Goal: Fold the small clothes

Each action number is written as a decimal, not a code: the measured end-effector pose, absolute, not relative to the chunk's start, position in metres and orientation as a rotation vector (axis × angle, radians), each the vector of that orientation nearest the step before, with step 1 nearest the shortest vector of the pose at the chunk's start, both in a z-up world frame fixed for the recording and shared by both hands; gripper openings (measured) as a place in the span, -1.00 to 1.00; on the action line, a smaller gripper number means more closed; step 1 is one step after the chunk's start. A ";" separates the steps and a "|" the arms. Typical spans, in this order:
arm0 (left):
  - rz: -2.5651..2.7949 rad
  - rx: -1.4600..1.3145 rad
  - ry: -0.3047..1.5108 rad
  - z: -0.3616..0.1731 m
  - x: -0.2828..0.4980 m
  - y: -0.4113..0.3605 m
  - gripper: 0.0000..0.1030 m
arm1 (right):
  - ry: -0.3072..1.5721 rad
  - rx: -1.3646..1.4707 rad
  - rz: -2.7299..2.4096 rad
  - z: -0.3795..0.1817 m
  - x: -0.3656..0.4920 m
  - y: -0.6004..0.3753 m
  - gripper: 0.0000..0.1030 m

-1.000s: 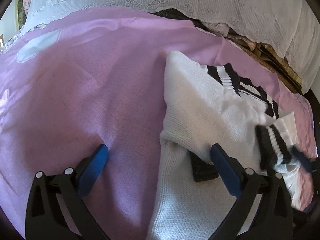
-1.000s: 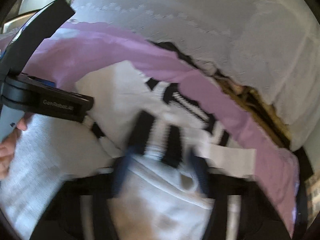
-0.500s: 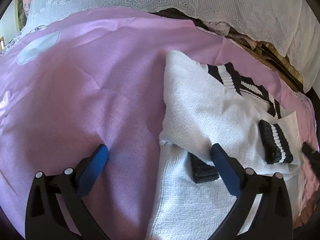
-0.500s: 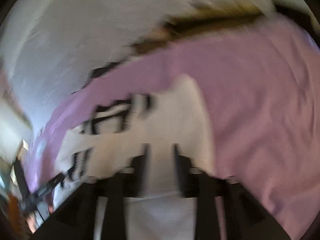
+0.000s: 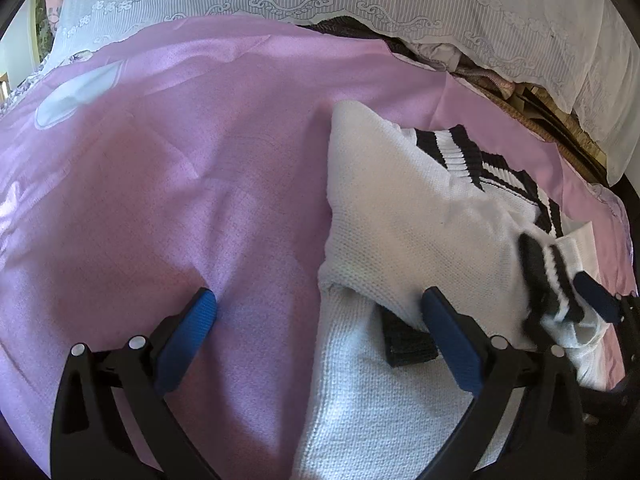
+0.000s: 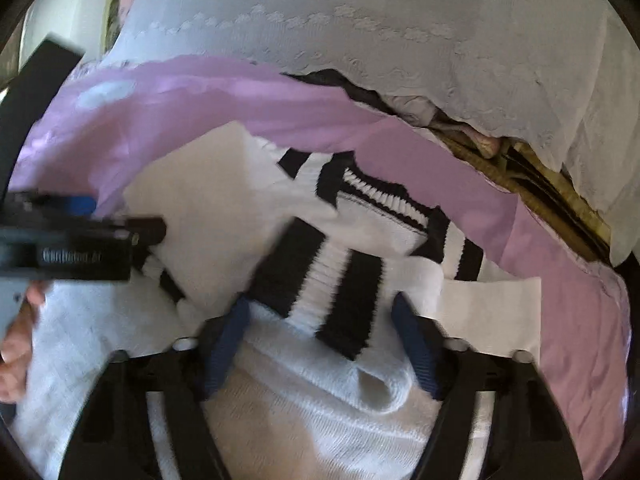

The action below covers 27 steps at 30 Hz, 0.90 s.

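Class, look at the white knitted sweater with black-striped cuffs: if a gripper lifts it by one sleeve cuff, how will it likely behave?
The sweater is probably floppy: it already lies in soft folds on the pink sheet. The striped cuff between the right gripper fingers bunches, so the sleeve would likely droop. Its chunky knit suggests it will not slip easily.

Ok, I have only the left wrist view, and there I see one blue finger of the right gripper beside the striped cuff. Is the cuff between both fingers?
Observer: Yes. The striped cuff sits between both fingers of the right gripper; its jaws have just been closing, and the pads look pressed on the fabric.
Operator: Is the sleeve flat behind the cuff?
Observer: No, the white sleeve bunches into a loop there.
Operator: Who is behind my gripper?
Observer: A hand holds the left gripper.
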<state>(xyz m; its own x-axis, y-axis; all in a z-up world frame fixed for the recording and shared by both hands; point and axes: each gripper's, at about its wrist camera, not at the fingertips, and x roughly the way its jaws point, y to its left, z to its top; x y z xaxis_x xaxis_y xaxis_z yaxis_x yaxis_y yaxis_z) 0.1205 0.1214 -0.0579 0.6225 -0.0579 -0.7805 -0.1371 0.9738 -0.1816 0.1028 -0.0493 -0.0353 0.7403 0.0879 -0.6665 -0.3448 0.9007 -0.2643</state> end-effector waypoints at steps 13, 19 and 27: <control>0.114 -0.014 0.685 -0.012 0.088 0.088 0.92 | 0.800 0.367 0.107 -0.028 0.118 -0.234 0.24; 0.064 -0.010 0.758 -0.018 0.104 0.078 0.92 | 0.651 0.375 0.193 -0.002 0.093 -0.211 0.20; 0.088 -0.025 0.759 -0.016 0.128 0.074 0.92 | 0.619 0.210 -0.011 0.004 0.100 -0.207 0.20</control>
<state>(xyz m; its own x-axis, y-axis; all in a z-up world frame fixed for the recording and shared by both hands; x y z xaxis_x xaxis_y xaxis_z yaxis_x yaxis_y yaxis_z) 0.1277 0.0737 -0.0163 0.7222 0.0709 -0.6880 -0.0892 0.9960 0.0091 0.0997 -0.2073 0.0042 0.8152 0.0525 -0.5768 0.0729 0.9787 0.1921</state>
